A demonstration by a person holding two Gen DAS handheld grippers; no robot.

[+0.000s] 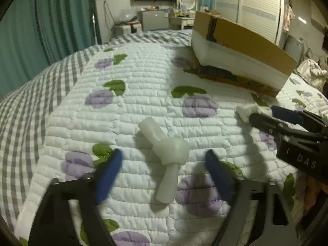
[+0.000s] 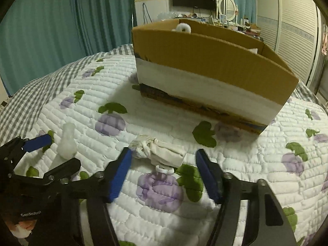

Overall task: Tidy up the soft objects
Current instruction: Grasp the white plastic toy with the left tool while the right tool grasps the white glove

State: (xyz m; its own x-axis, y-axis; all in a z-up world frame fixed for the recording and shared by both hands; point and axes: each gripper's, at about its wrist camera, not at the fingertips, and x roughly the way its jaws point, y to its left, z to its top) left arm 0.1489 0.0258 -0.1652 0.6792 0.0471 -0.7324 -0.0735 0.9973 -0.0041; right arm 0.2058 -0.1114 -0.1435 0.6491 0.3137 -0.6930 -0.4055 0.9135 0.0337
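Right wrist view shows one white ring-shaped item [image 2: 183, 27] already in my cardboard box [image 2: 205, 65], while short of that box both my left gripper [image 1: 164, 160] and right gripper [image 2: 163, 160] hang open, around the white rubbery piece [image 1: 166, 155] and the tied cloth pouch [image 2: 162, 150] on the bed.

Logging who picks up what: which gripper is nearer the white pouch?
Right. The right gripper is open with the pouch between its fingertips; the left gripper is off to the side, over the silicone piece.
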